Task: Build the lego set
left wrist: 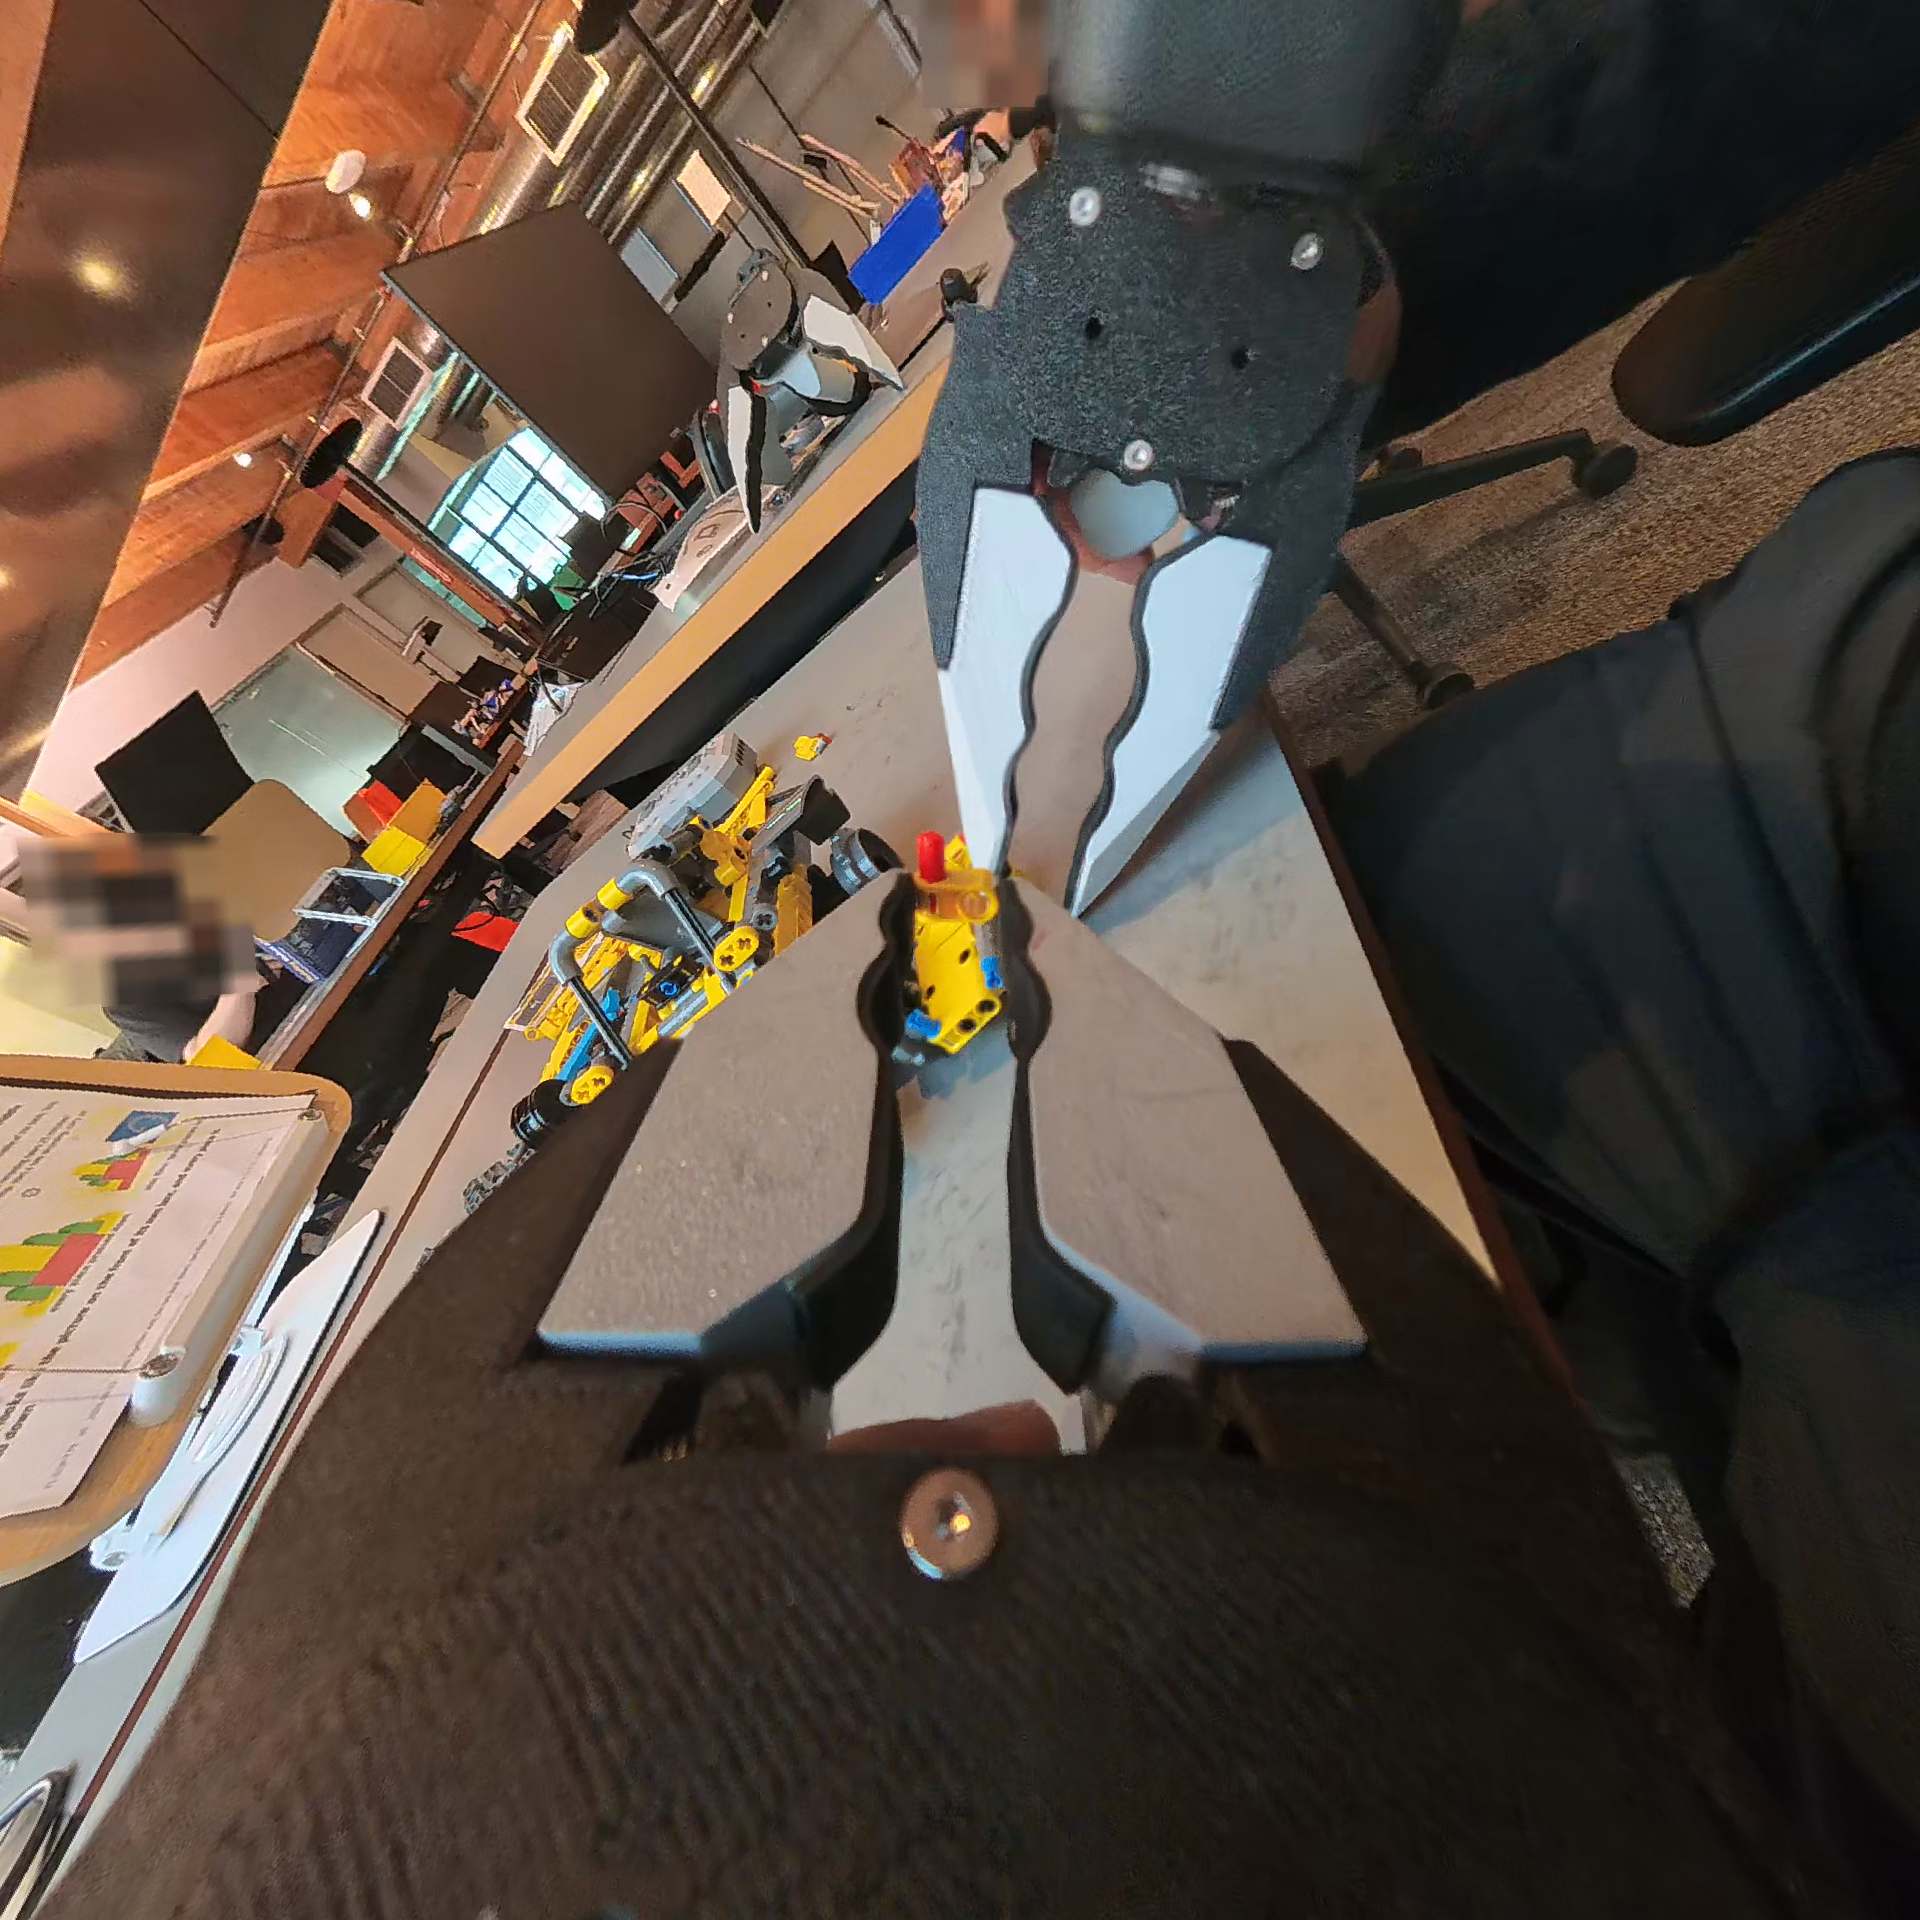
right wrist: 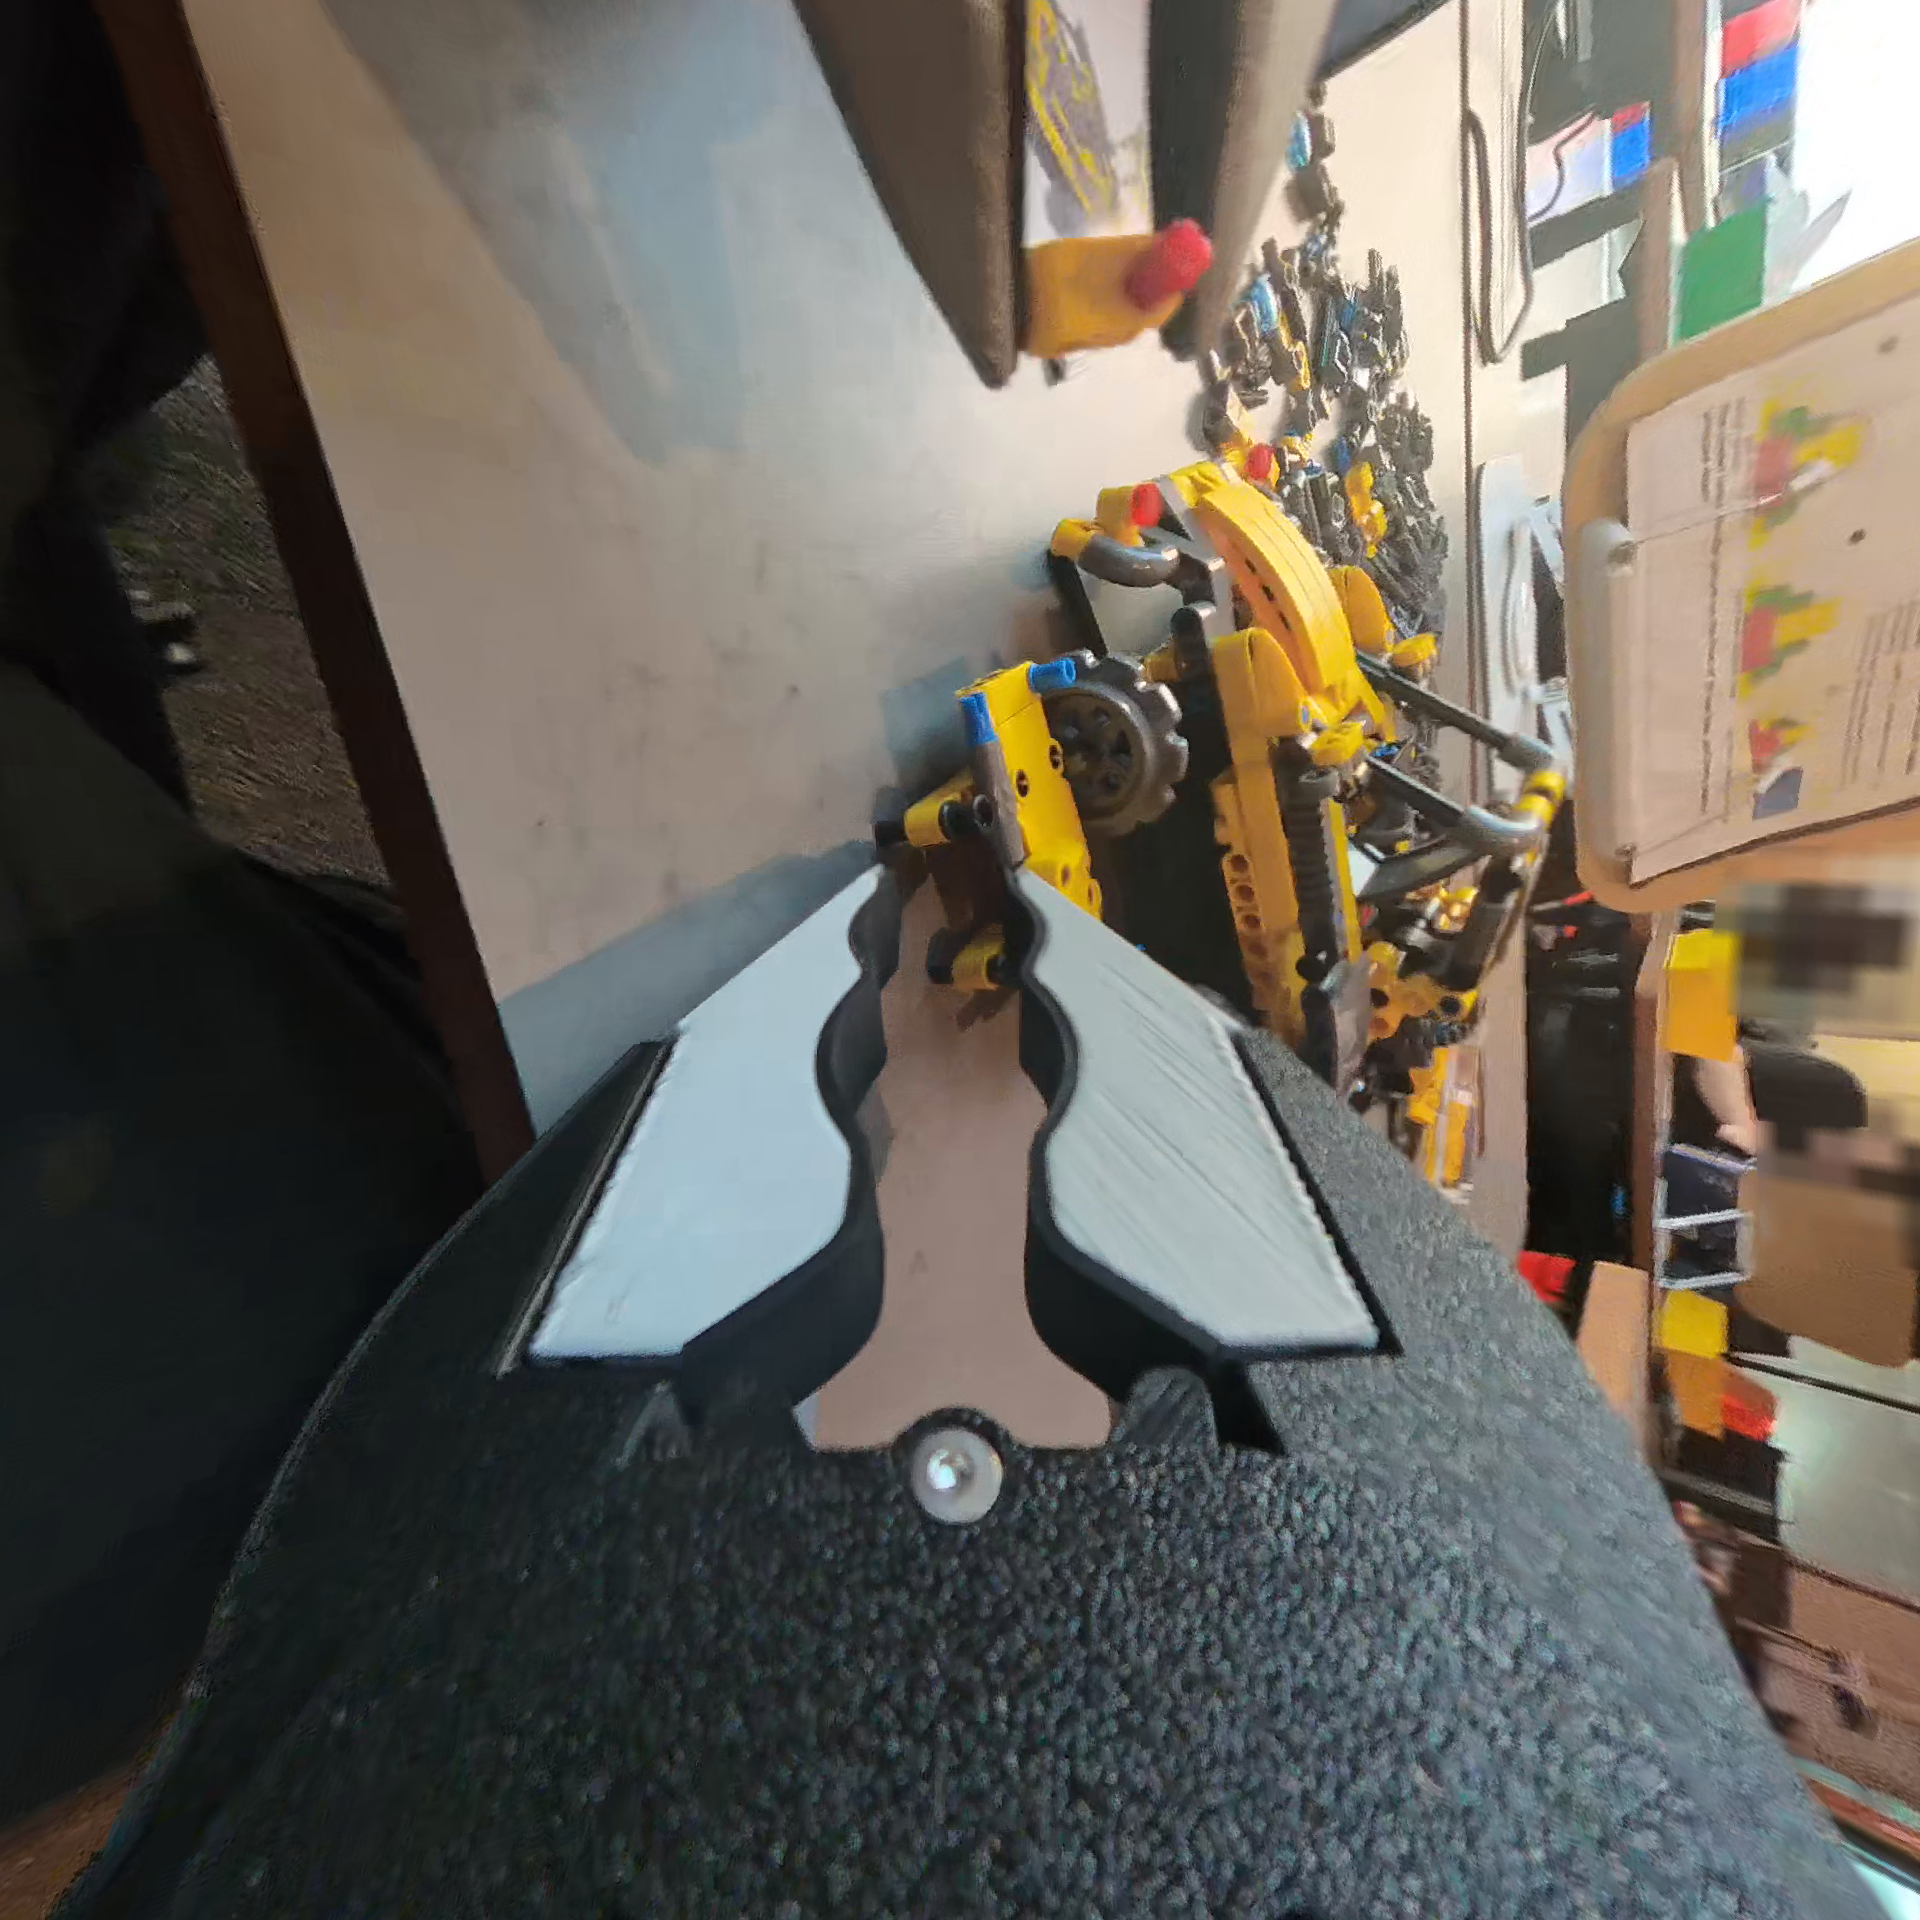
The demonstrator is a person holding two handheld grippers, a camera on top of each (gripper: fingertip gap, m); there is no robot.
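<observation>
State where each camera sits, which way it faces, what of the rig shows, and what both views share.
Left wrist view: sits on the left gripper, looking along its grey fingers across the table; it is shut on a small yellow brick piece, with the right gripper opposite.
Right wrist view: sits on the right gripper, white fingers parted near the yellow brick vehicle; the left gripper's fingers show at the top.
Shared: the held piece, the vehicle, the table, the instruction sheet.
</observation>
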